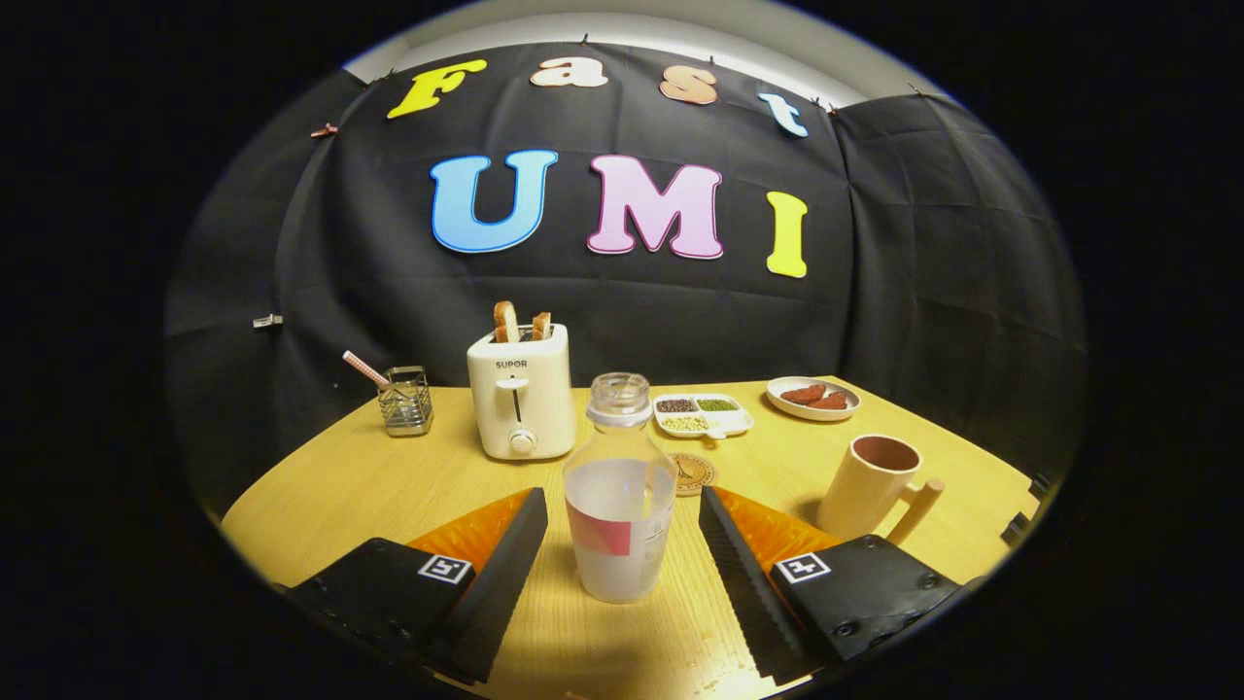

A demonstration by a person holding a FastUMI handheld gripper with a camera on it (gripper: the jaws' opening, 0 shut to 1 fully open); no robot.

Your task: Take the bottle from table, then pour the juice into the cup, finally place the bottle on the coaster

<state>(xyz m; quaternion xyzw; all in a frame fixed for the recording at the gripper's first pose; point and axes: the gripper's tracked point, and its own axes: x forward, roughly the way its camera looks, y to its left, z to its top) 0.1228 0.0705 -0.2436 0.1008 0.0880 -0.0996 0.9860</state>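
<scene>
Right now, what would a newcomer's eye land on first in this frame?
The clear bottle standing on the table between the open gripper's fingers, neither finger touching it. Next, the white toaster with bread up, behind the bottle, and the cup beside the right finger.

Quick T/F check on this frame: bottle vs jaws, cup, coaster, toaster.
1. The bottle stands upright between the open jaws of the gripper, with a gap on each side. True.
2. The cup lies tipped on its side. False: it stands upright, beside the right jaw.
3. The coaster sits just behind the bottle, nothing on it. True.
4. The toaster is empty. False: two bread slices stick out of its slots.
5. The bottle is capped. False: its neck looks open.
</scene>
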